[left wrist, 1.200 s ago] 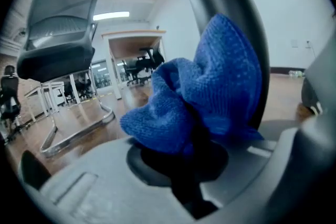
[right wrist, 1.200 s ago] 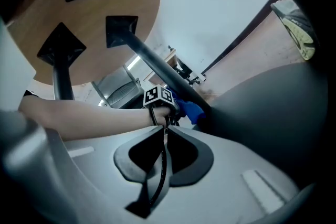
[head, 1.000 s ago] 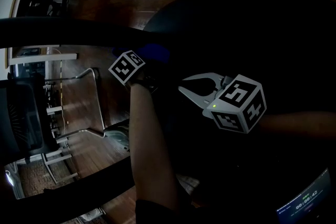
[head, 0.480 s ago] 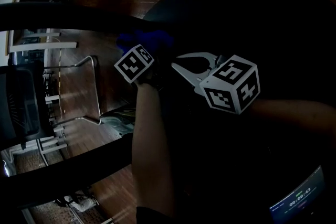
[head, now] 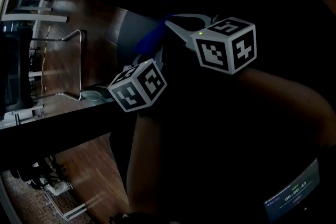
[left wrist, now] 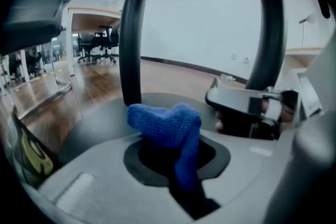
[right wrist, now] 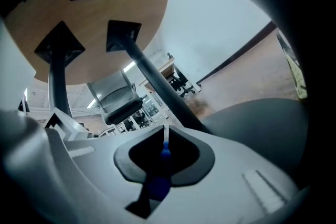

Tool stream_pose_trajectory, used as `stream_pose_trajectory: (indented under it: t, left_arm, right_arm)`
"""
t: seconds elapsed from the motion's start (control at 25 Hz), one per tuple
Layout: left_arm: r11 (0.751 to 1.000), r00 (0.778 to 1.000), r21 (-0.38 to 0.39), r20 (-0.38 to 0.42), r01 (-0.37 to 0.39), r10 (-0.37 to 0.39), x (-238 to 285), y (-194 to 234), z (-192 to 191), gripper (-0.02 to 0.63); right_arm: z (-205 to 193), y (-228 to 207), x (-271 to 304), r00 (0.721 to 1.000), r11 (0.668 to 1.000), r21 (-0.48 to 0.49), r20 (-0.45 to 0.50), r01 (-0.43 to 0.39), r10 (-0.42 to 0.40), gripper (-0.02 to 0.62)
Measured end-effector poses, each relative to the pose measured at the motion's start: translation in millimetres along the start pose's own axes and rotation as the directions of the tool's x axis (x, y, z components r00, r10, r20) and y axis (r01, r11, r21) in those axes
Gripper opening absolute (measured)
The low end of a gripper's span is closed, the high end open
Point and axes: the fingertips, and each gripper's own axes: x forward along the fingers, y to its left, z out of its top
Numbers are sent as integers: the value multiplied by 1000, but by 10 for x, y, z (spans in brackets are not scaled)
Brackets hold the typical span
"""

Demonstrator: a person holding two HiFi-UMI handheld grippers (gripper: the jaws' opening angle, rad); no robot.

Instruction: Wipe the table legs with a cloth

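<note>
Blue cloth (left wrist: 164, 122) pinched in the right tool (right wrist: 165, 139), black table leg (right wrist: 152, 78) beyond

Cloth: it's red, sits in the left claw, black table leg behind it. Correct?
Not quite: the cloth is blue, not red; the left gripper view shows it. The rest stands: it sits in the left claw, whose jaws have just been opening with the cloth between them, and a black table leg rises behind it.

Wooden floor (head: 100, 5); metal-frame chair (head: 80, 60); lit timer screen (head: 291, 198).
</note>
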Motion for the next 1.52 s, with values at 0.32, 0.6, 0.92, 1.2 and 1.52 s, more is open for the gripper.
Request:
stream_pose_trajectory:
  t: [0.32, 0.6, 0.92, 1.2, 1.52]
  left_arm:
    - [979, 974, -90, -118, 182, -192, -463, -307, -880, 397]
    - [978, 968, -28, -140, 207, -209, -1070, -475, -1187, 402]
    - [971, 972, -81, -62, 223, -228, -1239, -472, -1333, 382]
    - [959, 954, -1, -100, 283, -282, -1250, -700, -1350, 308]
    - [963, 961, 2, -65, 269, -268, -1317, -542, -1296, 251]
  right_arm:
    - [-554, -21, 107, 963, 996, -90, -268, 13, -36, 54]
    - [-1293, 392, -42, 798, 749, -556, -599, -360, -61, 356]
    - [-1676, 270, 31, 742, 670, -638, -642, -380, -191, 359]
    - [-1721, 73, 241, 727, 671, -638, -653, -379, -211, 135]
    - [-1300, -428, 1126, 734, 622, -721, -594, -306, -328, 123]
